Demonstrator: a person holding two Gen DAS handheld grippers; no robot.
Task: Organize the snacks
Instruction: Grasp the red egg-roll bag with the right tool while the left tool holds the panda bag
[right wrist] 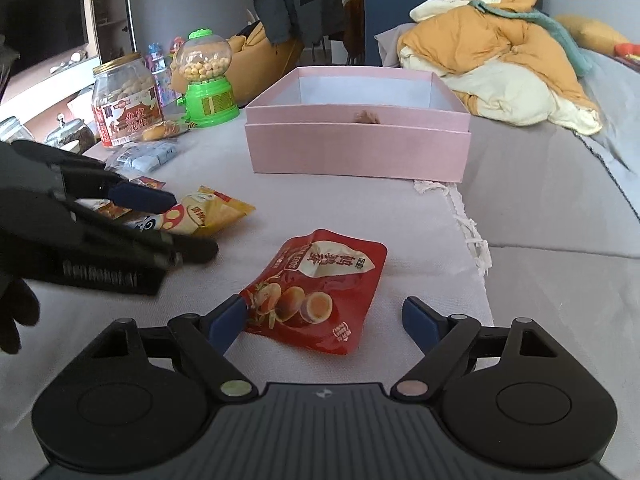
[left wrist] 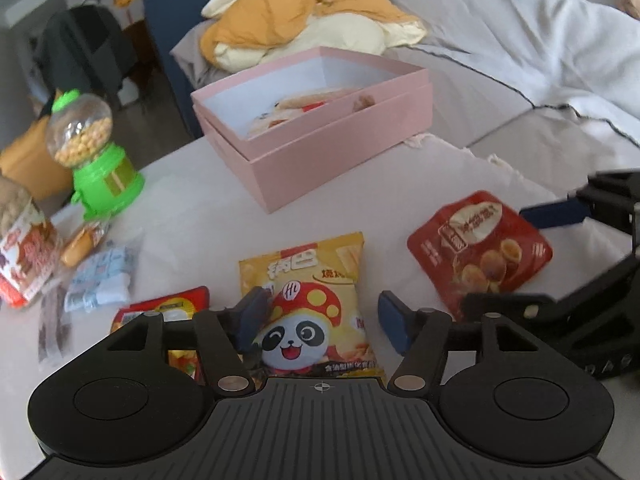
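Observation:
A yellow panda snack bag (left wrist: 308,300) lies on the cloth-covered table, between the blue pads of my left gripper (left wrist: 322,320), which stands open around it. In the right wrist view the same bag (right wrist: 216,210) sits under the left gripper (right wrist: 168,220). A red egg-snack pouch (right wrist: 320,288) lies flat between the wide-open fingers of my right gripper (right wrist: 324,320), its left corner next to the left pad. That pouch (left wrist: 480,252) and the right gripper (left wrist: 528,258) also show at the right of the left wrist view. Behind stands an open pink box (left wrist: 340,152) (right wrist: 356,152) with a few snacks inside.
At the left stand a green candy dispenser (left wrist: 100,152) (right wrist: 206,84), a peanut jar (right wrist: 128,100), blue packets (left wrist: 104,276) and a red-yellow packet (left wrist: 168,308). An orange and cream blanket (right wrist: 500,60) is heaped on the grey sofa behind. The table's fringed cloth edge (right wrist: 472,232) runs along the right.

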